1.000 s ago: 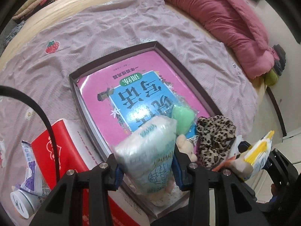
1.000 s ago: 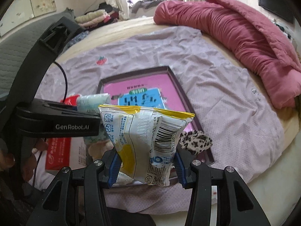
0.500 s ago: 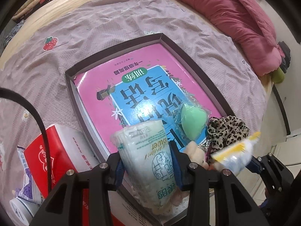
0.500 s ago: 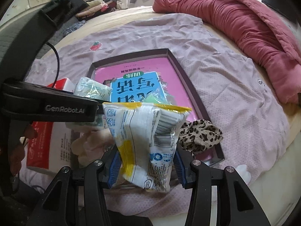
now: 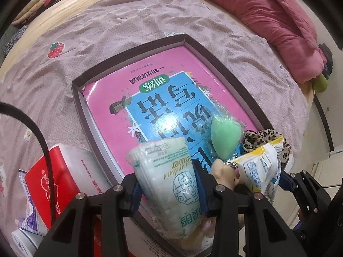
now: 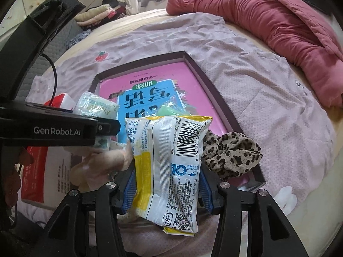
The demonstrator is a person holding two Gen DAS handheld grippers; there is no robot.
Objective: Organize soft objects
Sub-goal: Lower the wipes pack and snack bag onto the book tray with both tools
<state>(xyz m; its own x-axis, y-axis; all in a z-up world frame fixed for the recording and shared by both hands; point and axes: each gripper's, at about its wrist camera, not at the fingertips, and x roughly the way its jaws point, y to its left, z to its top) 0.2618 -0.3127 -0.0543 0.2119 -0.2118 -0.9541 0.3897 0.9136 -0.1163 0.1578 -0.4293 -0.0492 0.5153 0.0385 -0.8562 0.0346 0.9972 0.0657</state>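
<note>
My left gripper (image 5: pixel 168 192) is shut on a pale green and white tissue pack (image 5: pixel 165 171), held over the near corner of a dark shallow tray (image 5: pixel 214 62). A pink and blue book (image 5: pixel 154 79) lies in the tray. My right gripper (image 6: pixel 168 184) is shut on a white and yellow snack bag (image 6: pixel 169 150), just right of the left one. On the book's near end lie a green sponge (image 5: pixel 223 135) in clear wrap, a cream plush toy (image 6: pixel 103 162) and a leopard-print scrunchie (image 6: pixel 233 152).
A lilac cloth (image 5: pixel 107 21) with a strawberry patch covers the bed. A red box (image 5: pixel 53 171) lies left of the tray, with a small packet and a white jar (image 5: pixel 23 239) beside it. A rose quilt (image 5: pixel 268 10) lies along the far side. The bed's edge runs close on the right.
Both grippers have sunk toward the tray's near corner with their packs still held. The snack bag now hangs closer to the tissue pack, in front of the scrunchie.
</note>
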